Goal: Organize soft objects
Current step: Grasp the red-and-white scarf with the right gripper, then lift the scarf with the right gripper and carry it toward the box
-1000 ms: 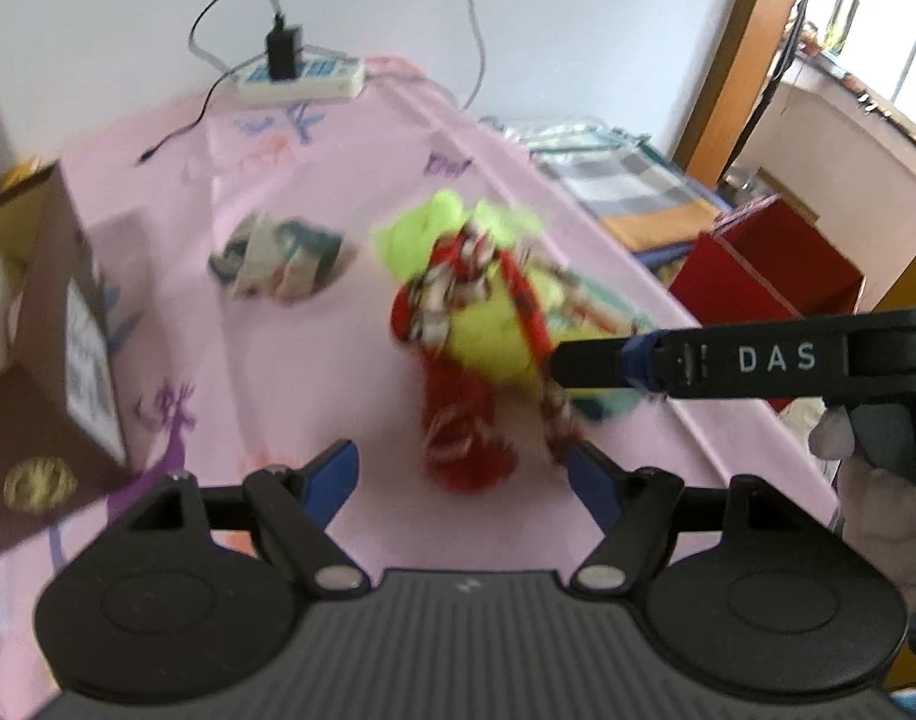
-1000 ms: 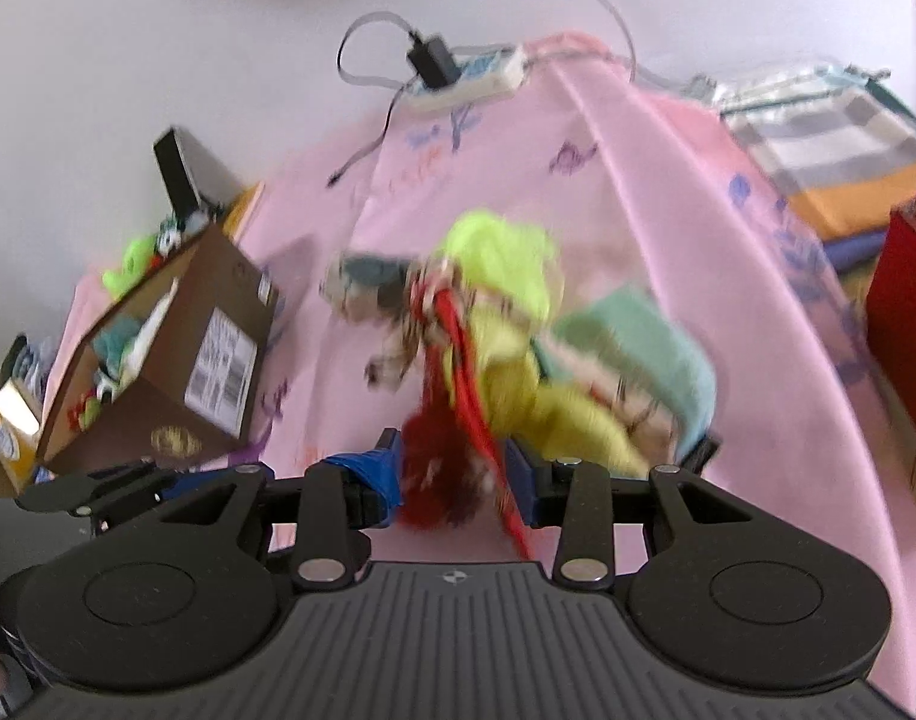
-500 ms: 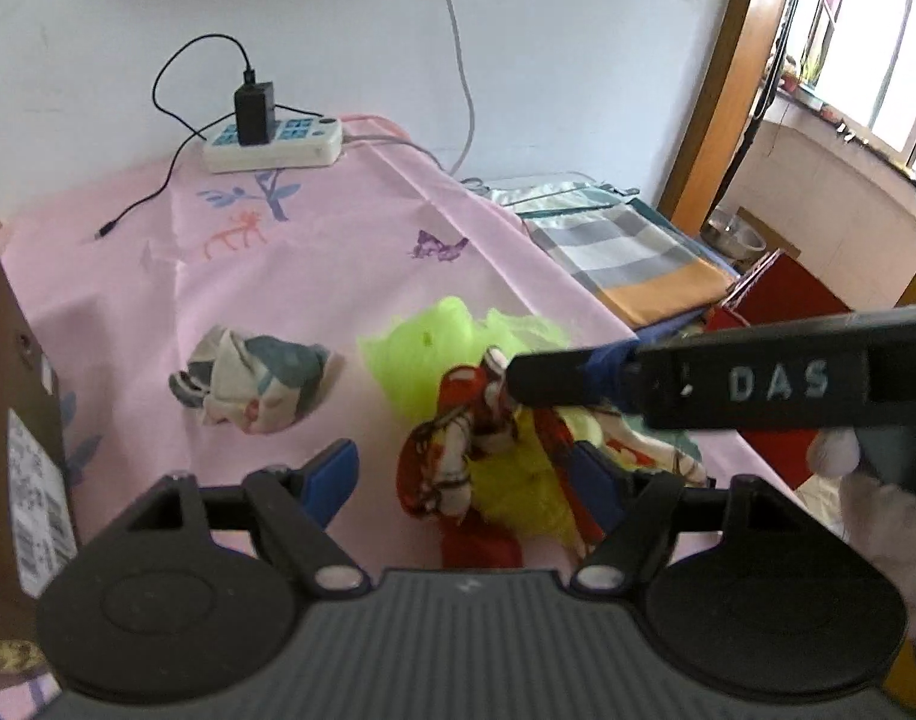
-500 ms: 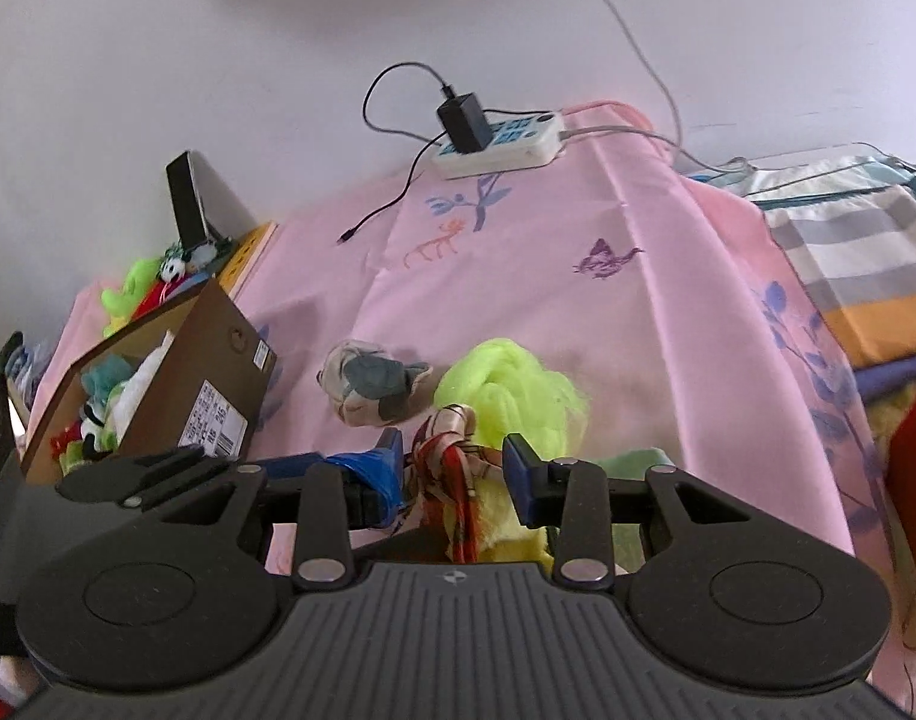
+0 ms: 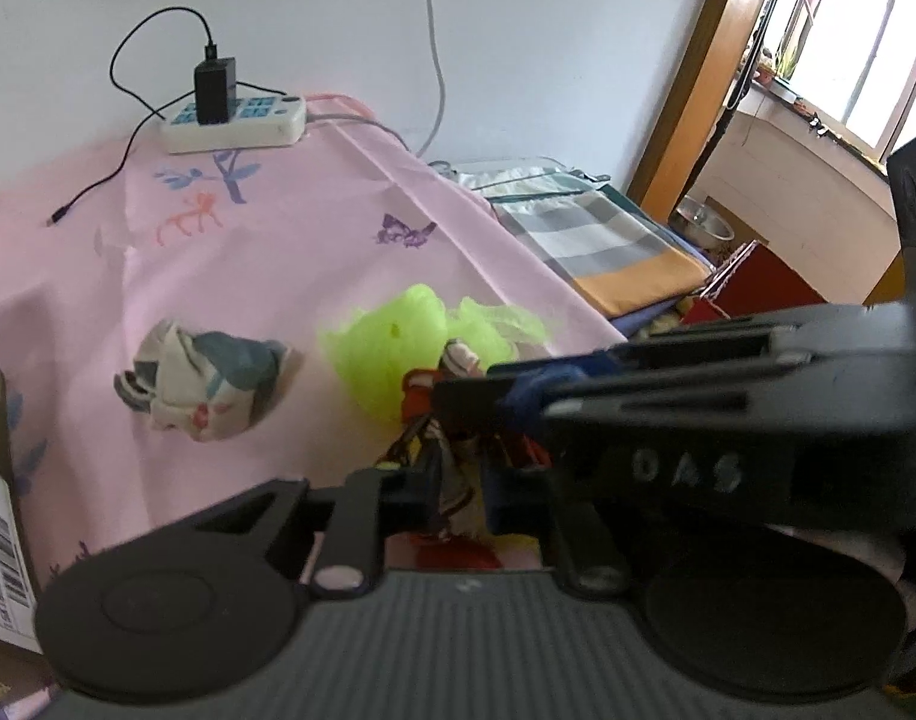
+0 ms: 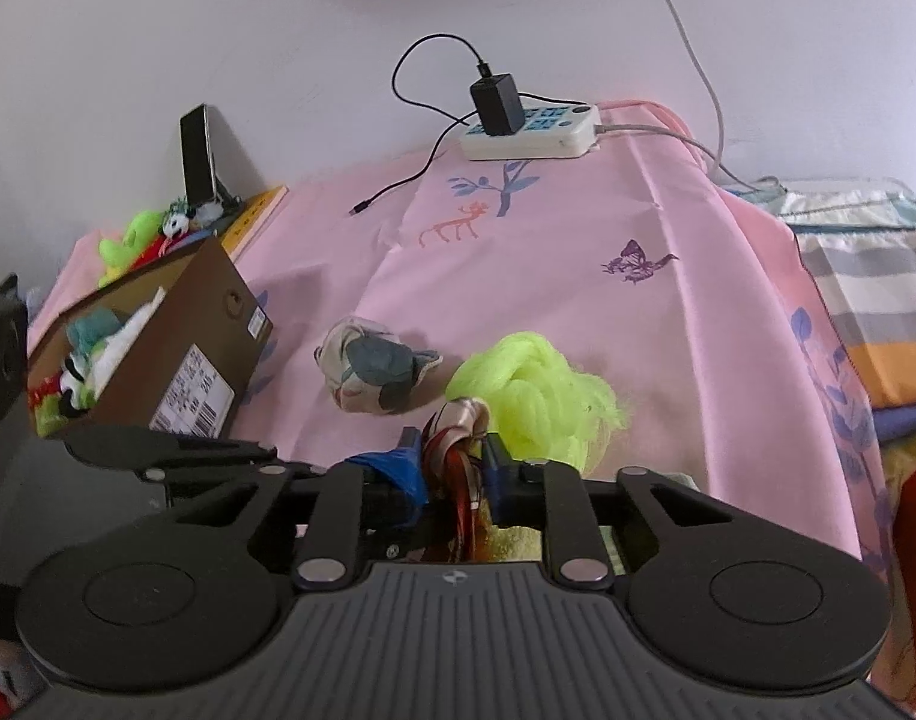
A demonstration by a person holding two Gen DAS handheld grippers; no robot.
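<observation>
Left gripper (image 5: 458, 489): jaws have just closed and now pinch the red patterned cloth (image 5: 443, 468), a thin fold between the pads. Right gripper (image 6: 455, 468): jaws have likewise just closed, clamped on the same cloth (image 6: 458, 438), which bunches above the pads. In the left wrist view the right gripper crosses in from the right, just above the left one.

The cloth sits at the near edge of the pink tablecloth (image 6: 578, 276), touching a neon-yellow fluffy item (image 6: 536, 396). A crumpled grey-and-white fabric ball (image 6: 374, 375) lies near, apart. A power strip (image 6: 530, 132) with 1 charger rests by the white wall.

A brown cardboard box (image 6: 182, 336) on the left holds several soft toys.
</observation>
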